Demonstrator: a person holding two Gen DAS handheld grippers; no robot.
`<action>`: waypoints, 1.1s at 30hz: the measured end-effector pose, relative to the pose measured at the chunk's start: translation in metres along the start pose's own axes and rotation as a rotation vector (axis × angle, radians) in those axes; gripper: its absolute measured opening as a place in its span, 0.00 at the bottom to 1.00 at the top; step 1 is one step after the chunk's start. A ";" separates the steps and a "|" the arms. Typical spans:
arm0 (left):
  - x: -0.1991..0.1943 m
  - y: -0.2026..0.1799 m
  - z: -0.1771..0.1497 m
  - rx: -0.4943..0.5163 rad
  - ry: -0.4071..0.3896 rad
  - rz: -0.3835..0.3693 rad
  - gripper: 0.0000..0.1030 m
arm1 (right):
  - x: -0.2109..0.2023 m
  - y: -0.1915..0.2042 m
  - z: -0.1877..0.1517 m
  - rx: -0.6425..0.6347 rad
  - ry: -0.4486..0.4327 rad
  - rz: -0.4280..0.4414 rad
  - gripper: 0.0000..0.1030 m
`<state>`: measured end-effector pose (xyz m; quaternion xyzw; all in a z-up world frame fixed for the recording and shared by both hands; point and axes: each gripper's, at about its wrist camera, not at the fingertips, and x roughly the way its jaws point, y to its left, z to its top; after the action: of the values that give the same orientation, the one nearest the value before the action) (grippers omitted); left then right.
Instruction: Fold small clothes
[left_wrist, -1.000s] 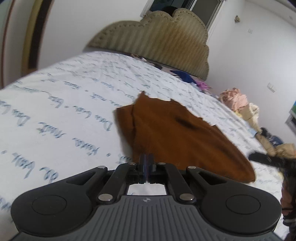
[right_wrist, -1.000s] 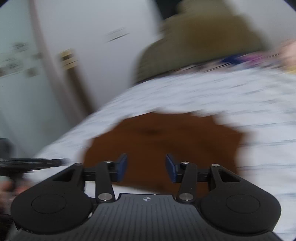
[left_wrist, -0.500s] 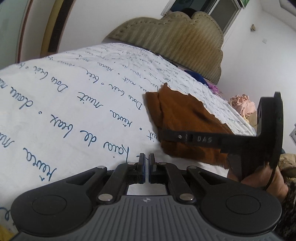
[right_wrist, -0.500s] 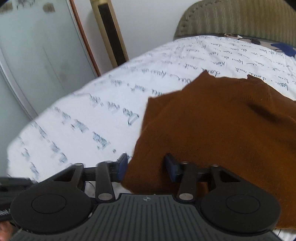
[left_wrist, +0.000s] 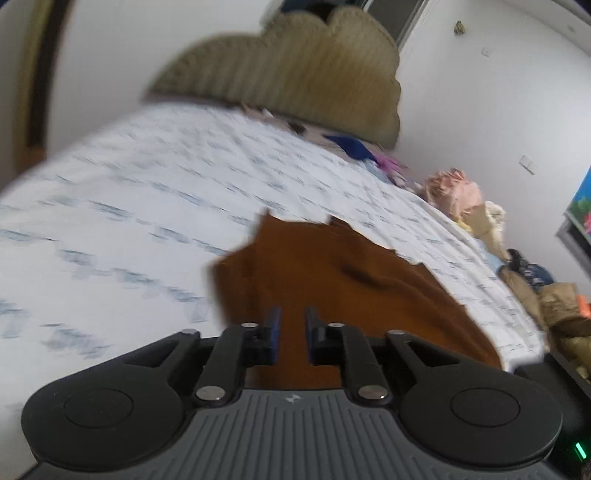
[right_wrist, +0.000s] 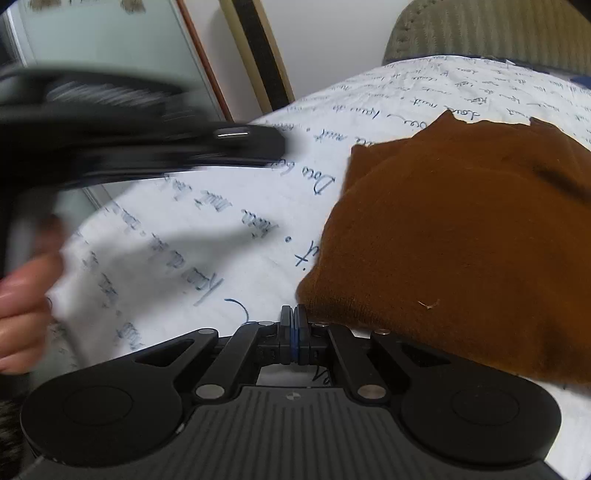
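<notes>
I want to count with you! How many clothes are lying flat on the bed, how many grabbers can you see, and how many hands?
Brown garment on the bed sheet: 1
Grippers: 2, the left gripper and the right gripper
Hands: 1, the left hand
Total: 4

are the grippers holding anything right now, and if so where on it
The right gripper is shut right at the near left corner of the brown garment; whether cloth is pinched cannot be told. The left gripper is opening over the garment, gripping nothing.
</notes>
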<state>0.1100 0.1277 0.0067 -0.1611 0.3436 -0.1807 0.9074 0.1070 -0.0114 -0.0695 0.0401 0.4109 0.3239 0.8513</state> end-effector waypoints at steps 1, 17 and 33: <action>0.013 -0.007 0.003 0.021 0.027 -0.021 0.15 | -0.008 -0.001 -0.001 0.003 -0.010 0.009 0.05; 0.067 -0.034 -0.034 0.172 0.241 0.080 0.15 | -0.172 -0.253 -0.047 0.626 -0.226 -0.413 0.00; 0.143 -0.087 0.031 0.200 0.146 0.122 0.17 | -0.122 -0.273 0.055 0.499 -0.250 -0.282 0.31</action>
<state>0.2118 -0.0061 -0.0160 -0.0353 0.3980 -0.1696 0.9009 0.2330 -0.2869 -0.0428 0.2300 0.3715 0.0845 0.8955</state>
